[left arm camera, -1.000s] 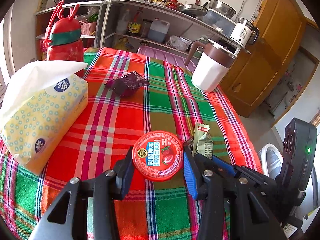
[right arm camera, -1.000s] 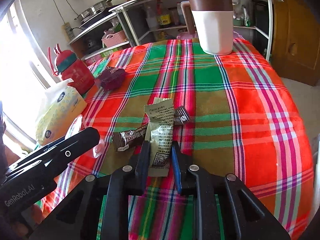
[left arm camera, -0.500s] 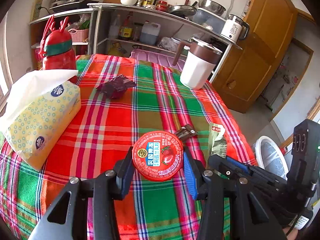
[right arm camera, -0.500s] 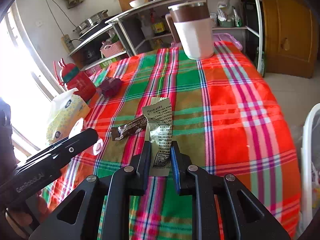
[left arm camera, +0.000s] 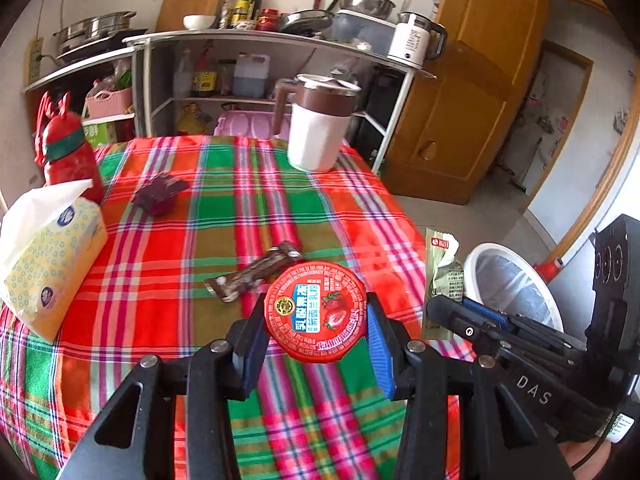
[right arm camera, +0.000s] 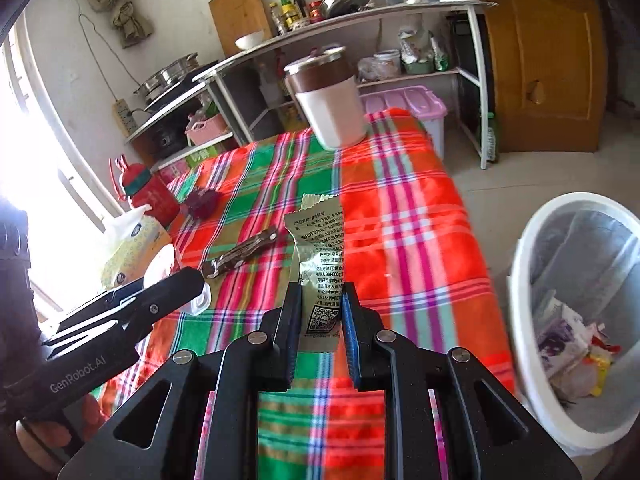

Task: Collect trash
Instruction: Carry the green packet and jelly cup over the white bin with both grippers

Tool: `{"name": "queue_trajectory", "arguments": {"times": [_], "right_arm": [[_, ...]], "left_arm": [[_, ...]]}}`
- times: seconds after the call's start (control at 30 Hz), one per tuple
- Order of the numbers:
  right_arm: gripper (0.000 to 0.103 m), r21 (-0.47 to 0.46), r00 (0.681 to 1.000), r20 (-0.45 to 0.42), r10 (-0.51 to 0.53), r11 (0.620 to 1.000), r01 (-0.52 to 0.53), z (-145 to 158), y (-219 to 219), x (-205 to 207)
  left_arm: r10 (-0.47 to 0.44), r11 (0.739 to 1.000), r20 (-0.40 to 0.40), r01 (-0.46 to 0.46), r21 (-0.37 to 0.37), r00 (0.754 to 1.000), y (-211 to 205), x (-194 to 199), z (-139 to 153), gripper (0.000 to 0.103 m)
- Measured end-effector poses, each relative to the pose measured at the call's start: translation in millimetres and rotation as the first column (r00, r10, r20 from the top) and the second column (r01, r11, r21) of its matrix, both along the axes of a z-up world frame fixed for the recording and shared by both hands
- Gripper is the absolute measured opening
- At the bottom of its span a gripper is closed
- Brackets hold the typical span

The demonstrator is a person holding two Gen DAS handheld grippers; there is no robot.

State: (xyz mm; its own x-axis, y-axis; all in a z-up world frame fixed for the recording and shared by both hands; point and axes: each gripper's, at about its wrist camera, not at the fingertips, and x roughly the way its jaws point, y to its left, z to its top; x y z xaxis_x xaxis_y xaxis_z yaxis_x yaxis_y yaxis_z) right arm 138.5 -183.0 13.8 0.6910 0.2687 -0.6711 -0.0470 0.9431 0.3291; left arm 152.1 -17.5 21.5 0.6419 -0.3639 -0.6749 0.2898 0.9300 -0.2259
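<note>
Reading "GenRobot.AI" on the left gripper, "DAS" on the right gripper.

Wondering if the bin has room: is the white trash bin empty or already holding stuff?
Not empty. The white trash bin already holds crumpled wrappers and paper at its bottom, with most of its lined inside bare above them.

Tissue pack, red bottle, white jug.

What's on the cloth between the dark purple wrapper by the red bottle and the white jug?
Nothing: in the left wrist view, only bare plaid tablecloth runs from the purple wrapper to the white jug.
</note>
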Motion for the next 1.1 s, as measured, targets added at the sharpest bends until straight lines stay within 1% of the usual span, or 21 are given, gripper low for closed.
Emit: {"name": "queue_trajectory", "arguments": {"times": [0.07, 0.4, 0.7, 0.9, 1.1], "right_arm": [[0.020, -0.013, 1.000, 0.009, -0.029, 1.000, 0.029, 4.1, -10.7, -6.9], [0.020, -0.018, 0.989, 0.023, -0.143, 0.990, 0.143, 12.4, -69.0, -35.0], [0.020, -0.032, 0.972, 0.016, -0.234, 0.972, 0.234, 12.4, -119.5, -58.9], [0.020, -0.047, 0.952, -0.009, -0.306, 0.951, 0.305, 5.3, -157.2, -70.2], [0.021, -0.073, 0.933, -0.073, -0.353, 0.935, 0.348, -10.9, -187.0, -70.7]], "left_arm": [[-0.021, 1.000, 0.018, 0.021, 0.014, 1.000, -12.2, -4.7, 3.7, 0.047], [-0.143, 0.990, 0.042, 0.142, 0.014, 0.989, -71.7, -22.1, 15.9, 0.047], [-0.255, 0.967, 0.051, 0.254, 0.028, 0.966, -128.8, -35.4, 20.8, 0.047], [-0.324, 0.946, 0.045, 0.323, 0.026, 0.945, -166.4, -35.7, 18.1, 0.047], [-0.369, 0.929, 0.004, 0.368, 0.026, 0.930, -196.9, -32.7, 8.6, 0.047]]}}
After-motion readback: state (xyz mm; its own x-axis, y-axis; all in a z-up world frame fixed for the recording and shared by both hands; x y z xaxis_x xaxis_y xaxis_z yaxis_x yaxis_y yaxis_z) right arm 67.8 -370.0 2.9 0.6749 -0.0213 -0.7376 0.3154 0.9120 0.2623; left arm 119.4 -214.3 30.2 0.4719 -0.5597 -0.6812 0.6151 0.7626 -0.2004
